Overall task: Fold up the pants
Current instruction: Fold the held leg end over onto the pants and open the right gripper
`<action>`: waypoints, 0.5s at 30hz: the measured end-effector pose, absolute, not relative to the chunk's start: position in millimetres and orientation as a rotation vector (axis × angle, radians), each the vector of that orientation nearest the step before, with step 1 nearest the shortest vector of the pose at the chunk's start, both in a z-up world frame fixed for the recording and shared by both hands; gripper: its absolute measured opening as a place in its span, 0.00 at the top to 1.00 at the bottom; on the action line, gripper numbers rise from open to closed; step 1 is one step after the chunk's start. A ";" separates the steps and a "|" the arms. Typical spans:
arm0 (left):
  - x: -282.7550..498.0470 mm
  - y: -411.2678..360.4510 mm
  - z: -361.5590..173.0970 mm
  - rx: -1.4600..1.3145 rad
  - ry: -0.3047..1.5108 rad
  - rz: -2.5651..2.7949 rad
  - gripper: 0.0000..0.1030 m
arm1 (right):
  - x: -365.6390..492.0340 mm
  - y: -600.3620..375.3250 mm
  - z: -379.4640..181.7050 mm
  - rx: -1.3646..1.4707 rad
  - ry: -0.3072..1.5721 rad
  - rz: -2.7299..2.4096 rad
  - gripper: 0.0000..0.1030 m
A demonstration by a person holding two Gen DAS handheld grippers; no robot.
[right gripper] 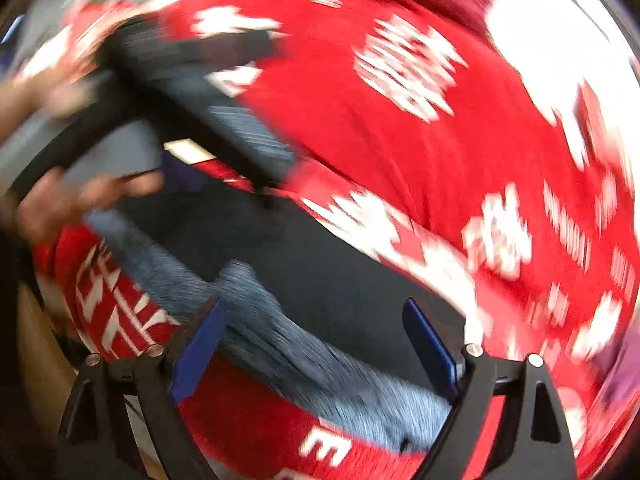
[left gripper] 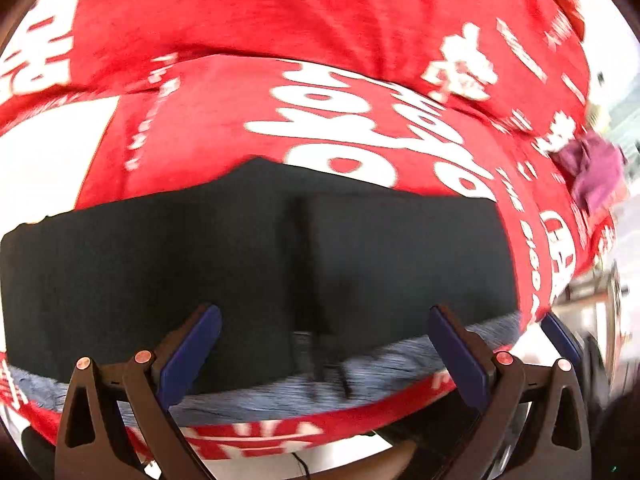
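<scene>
Two grippers, both with jaws spread and nothing pinched. Left gripper (left gripper: 324, 344) hangs over the near edge of the pants (left gripper: 256, 264); its blue pads stand apart, with dark fabric showing between them but untouched by them. Right gripper (right gripper: 316, 344) is likewise released, pads wide, above the grey waistband (right gripper: 280, 332); this view is heavily smeared, so contact cannot be ruled out at the left pad.

Pants lie flat as a dark rectangle on the red printed cloth (left gripper: 280, 20), the waistband along the near side, a centre seam running away from the camera. Looks like one fold is already in place, judging by the squared outline, and the open jaws fit a let-go after laying it down.

Edges: far edge of the pants is straight and free. On the right side a purple rag (left gripper: 592, 172) sits near the cloth's border, clear of the pants. The red cloth beyond the far edge is bare, leaving room for another fold in that direction. A person's hand (right gripper: 68, 204) shows at the left of the right view, close to the left gripper's frame.
</scene>
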State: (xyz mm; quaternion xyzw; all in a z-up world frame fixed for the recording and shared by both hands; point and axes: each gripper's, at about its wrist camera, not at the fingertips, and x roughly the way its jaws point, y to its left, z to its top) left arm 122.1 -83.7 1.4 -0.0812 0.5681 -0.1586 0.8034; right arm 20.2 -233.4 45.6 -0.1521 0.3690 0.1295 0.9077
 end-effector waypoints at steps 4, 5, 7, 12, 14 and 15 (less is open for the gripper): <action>117.4 -117.4 -26.8 -0.126 1.302 -0.368 0.00 | 53.2 -320.7 19.4 0.088 0.954 0.211 0.11; 118.2 -118.8 -39.4 -0.135 1.344 -0.361 0.00 | 58.7 -343.2 7.6 0.195 0.998 0.178 0.11; 119.9 -116.1 -62.7 -0.160 1.410 -0.335 0.00 | 55.4 -375.6 -10.8 0.361 1.031 0.146 0.11; 115.9 -118.9 -49.5 -0.087 1.348 -0.302 0.00 | 28.0 -419.5 -14.4 0.618 0.966 0.188 0.11; 118.4 -117.4 -42.7 -0.096 1.327 -0.292 0.00 | 20.0 -414.5 5.0 0.571 0.876 0.237 0.11; 119.2 -116.9 -42.1 -0.102 1.326 -0.293 0.00 | 17.9 -407.3 15.0 0.534 0.846 0.274 0.11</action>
